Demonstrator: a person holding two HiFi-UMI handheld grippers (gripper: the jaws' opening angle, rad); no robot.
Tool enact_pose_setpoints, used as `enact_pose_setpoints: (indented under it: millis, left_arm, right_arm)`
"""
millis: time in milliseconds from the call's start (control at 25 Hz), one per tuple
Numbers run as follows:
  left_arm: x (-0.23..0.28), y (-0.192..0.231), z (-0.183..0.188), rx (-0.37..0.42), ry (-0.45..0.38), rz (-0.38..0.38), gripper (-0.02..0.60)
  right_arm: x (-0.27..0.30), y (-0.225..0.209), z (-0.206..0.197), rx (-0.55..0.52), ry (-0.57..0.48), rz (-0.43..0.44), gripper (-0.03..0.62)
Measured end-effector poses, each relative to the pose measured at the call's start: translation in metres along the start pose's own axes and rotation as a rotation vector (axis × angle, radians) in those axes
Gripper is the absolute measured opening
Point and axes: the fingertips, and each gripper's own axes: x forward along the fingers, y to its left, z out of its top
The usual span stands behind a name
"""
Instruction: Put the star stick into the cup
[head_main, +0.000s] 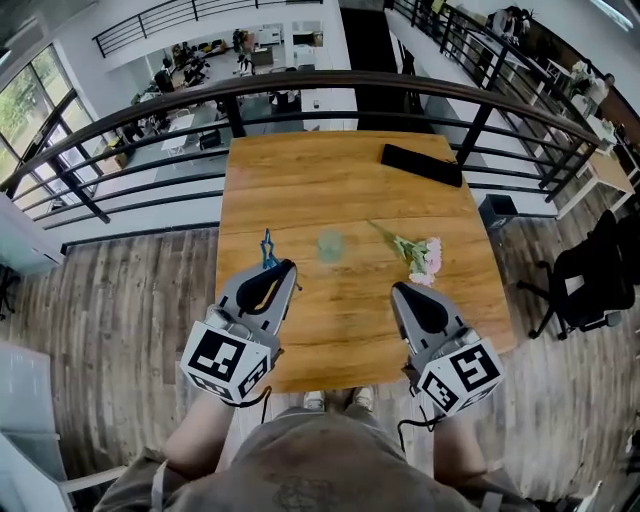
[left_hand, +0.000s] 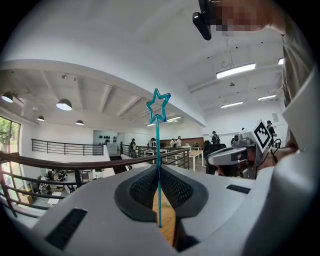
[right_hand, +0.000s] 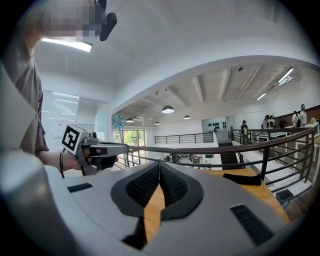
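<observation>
At the near-left part of the bench (head_main: 330, 180), the left gripper (head_main: 277, 268) has its jaws clamped on the star stick (head_main: 267, 250). The left gripper view shows the stick (left_hand: 158, 150) pinched low on its shaft, upright, w/ the star end on top and a short tail below the pads. The right gripper (head_main: 402, 291) hangs over the near-right side w/ jaws pressed together and nothing between them; its own view (right_hand: 159, 167) confirms that.

Step in hand, as I read it: carry the stick to the cup (head_main: 330, 245), which stands near mid-bench, to the right of the left gripper and a bit farther out. To do it well:
- keep the shaft vertical and bring the lower tip over the cup's mouth before going down
- the cup looks pale, see-through and prob. light, so don't knock the rim
- let go only once the tip is well inside; the right gripper could steady the cup if needed

The stick is thin, teal-blue, prob. plastic, w/ an open star outline at its top. It could swivel in the pads, so move slowly. A flower sprig (head_main: 420, 258) lies right of the cup, apart from it.
</observation>
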Motion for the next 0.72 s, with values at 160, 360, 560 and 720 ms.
enact_pose_setpoints:
  millis: [160,360,560,720]
  left_arm:
    - [0.014,-0.003,-0.003,-0.021,0.002,0.016,0.028]
    - [0.033,-0.005,-0.005,-0.028,0.013,0.036,0.028]
    - [0.051,0.002,-0.001,-0.058,-0.027,0.056,0.028]
    - [0.070,0.020,0.010,-0.038,-0.062,0.081,0.028]
  right_arm:
    - [0.000,-0.018,-0.003,-0.001,0.013,0.017,0.031]
    - [0.003,-0.040,-0.004,0.005,0.025,0.032,0.031]
    - [0.014,-0.056,0.001,0.026,0.006,0.057,0.031]
    - [0.032,-0.060,0.021,0.017,-0.036,0.098,0.031]
